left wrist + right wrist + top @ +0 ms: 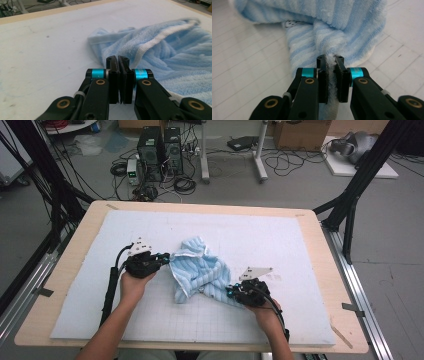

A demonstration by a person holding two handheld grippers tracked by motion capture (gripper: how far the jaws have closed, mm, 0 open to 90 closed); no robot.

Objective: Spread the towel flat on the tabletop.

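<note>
The light-blue striped towel (pixel 200 272) lies crumpled near the middle of the white foam mat (pixel 280 240), partly folded over itself. The left gripper (pixel 165 257) meets the towel's left edge; in the left gripper view its jaws are pressed together with almost no gap, the towel (pixel 160 55) bunched right at their tips, though whether a thin edge is actually caught cannot be told. The right gripper (pixel 231 292) sits at the towel's lower-right corner, jaws pinching a ridge of terry, plainly seen between the pads in the right gripper view (pixel 331 75). Judgement: the step is spreading the towel flat; the grippers should draw apart level and evenly, low over the mat, so neither corner slips. The mat around the towel offers room; computer towers (pixel 160 150) and cables lie on the floor beyond the table's far edge, well clear.
</note>
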